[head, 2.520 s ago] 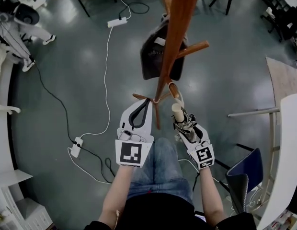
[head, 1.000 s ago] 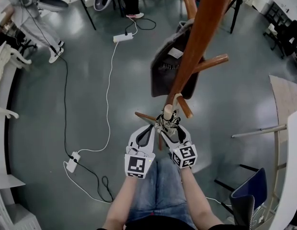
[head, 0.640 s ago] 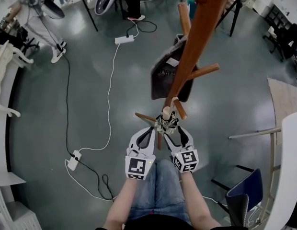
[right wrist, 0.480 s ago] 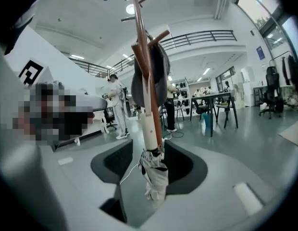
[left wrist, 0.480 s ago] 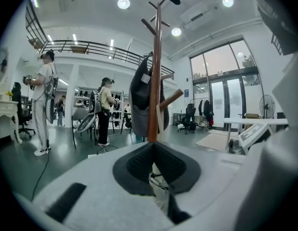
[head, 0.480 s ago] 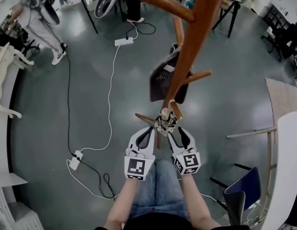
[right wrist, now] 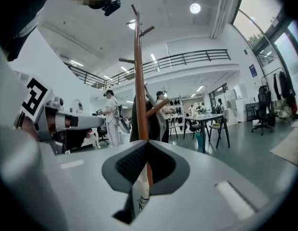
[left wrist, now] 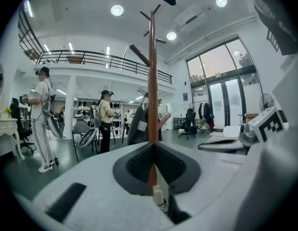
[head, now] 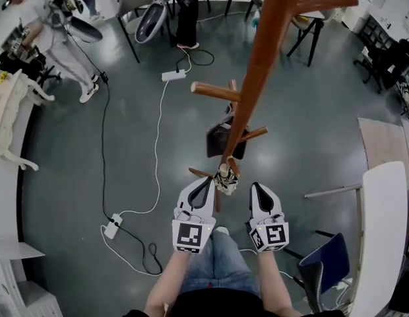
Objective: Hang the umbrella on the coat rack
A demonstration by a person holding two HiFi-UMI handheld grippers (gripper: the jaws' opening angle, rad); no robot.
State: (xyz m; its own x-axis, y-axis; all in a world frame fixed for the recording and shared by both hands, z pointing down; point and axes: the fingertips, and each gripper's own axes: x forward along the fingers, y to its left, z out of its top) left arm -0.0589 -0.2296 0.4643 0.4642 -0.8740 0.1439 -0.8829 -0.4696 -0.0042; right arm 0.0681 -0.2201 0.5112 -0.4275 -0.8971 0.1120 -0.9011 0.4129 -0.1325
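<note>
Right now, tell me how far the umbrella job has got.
Done, it seems: the umbrella hangs low on the coat rack, free of both tools. In hand: nothing; the right tool has just closed its jaws on nothing, and the left tool is shut and empty too. Left: only to draw the tools back.

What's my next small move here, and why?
Probably draw the right claw and left claw straight back from the coat rack. The umbrella hangs there on its own. The right claw has just closed empty beside it, and the left claw is shut and empty too.
</note>
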